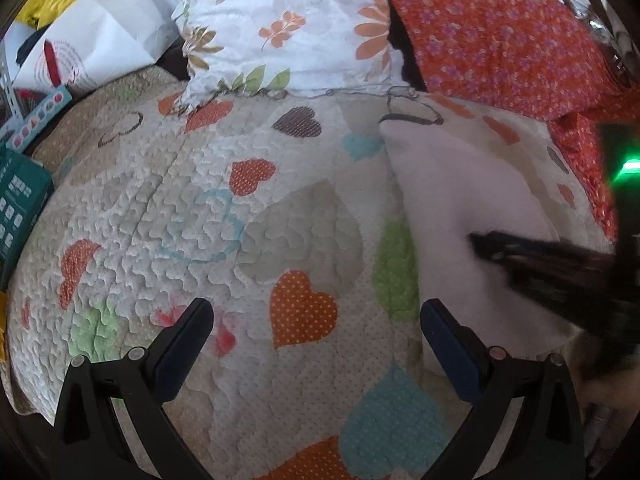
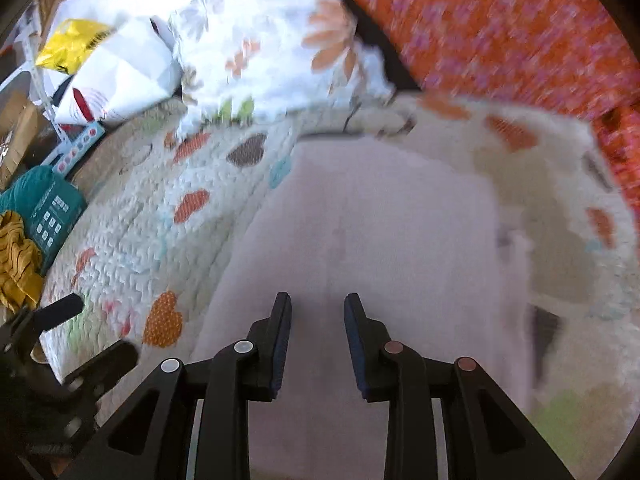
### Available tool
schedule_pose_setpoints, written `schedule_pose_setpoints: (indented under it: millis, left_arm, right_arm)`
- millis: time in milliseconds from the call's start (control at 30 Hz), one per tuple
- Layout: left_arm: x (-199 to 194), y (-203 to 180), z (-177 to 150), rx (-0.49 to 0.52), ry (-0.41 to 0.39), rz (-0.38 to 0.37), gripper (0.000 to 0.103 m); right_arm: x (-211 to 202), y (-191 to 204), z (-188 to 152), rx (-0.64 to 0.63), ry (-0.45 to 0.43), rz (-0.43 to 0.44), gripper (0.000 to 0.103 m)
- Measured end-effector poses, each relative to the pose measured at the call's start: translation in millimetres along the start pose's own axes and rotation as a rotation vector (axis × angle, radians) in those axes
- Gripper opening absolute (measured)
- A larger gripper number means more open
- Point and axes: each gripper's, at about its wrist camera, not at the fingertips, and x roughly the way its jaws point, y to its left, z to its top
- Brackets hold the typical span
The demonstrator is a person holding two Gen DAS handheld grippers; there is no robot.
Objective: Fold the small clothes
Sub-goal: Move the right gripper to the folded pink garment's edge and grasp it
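Pale pink garment [image 2: 360,216] lies flat on the heart-print quilt [image 1: 192,208], just below the orange floral pillow [image 1: 500,36], apparently spread for folding. Right tongs [image 2: 318,308] hover over its near edge, partly parted and gripping nothing. Left tongs [image 1: 316,312] stand wide, released, over bare quilt beside the garment.

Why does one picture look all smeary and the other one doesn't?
Right wrist view: motion blur smears the orange pillow and pale cloth. Left wrist view: the heart quilt is sharp; only the right gripper is streaked. Both views bulge at the edges.
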Motion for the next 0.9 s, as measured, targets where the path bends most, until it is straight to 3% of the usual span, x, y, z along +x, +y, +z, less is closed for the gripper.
schedule_pose_setpoints:
  millis: [33, 267, 333, 433, 533, 633, 667, 733, 900]
  left_arm:
    - [1.7, 2.9, 1.1, -0.014, 0.011, -0.007, 0.103]
    - [11.6, 14.3, 4.6, -0.076, 0.068, -0.065, 0.103]
    - [13.3, 15.4, 6.6, -0.085, 0.073, -0.074, 0.103]
    - [13.7, 15.2, 9.4, -0.086, 0.070, -0.077, 0.103]
    - [13.2, 14.9, 11.2, -0.080, 0.071, -0.085, 0.103]
    - [13.2, 17.0, 13.7, -0.084, 0.065, -0.086, 0.103]
    - [13.4, 17.6, 14.4, -0.087, 0.063, -0.084, 0.103]
    - [14.2, 18.3, 16.8, -0.095, 0.058, -0.086, 0.103]
    - [24.8, 2.8, 20.9, -0.088, 0.050, -0.082, 0.103]
  right_arm:
    - [15.9, -0.2, 4.5, 0.006, 0.036, 0.000, 0.032]
    - [14.6, 15.5, 55.7, -0.018, -0.043, -0.038, 0.032]
    - [30.5, 18.0, 69.1, -0.023, -0.017, -0.041, 0.032]
    - [81.9, 27.7, 88.1, -0.083, 0.085, -0.114, 0.032]
    - [107.3, 36.9, 106.2, -0.122, 0.099, -0.189, 0.035]
    - [138.3, 37.6, 125.4, -0.124, 0.162, -0.213, 0.054]
    - [142.1, 37.4, 129.1, -0.131, 0.160, -0.221, 0.055]
    - [139.1, 39.7, 137.6, -0.146, 0.155, -0.242, 0.054]
    - [81.6, 11.2, 137.1, -0.047, 0.052, -0.159, 0.055]
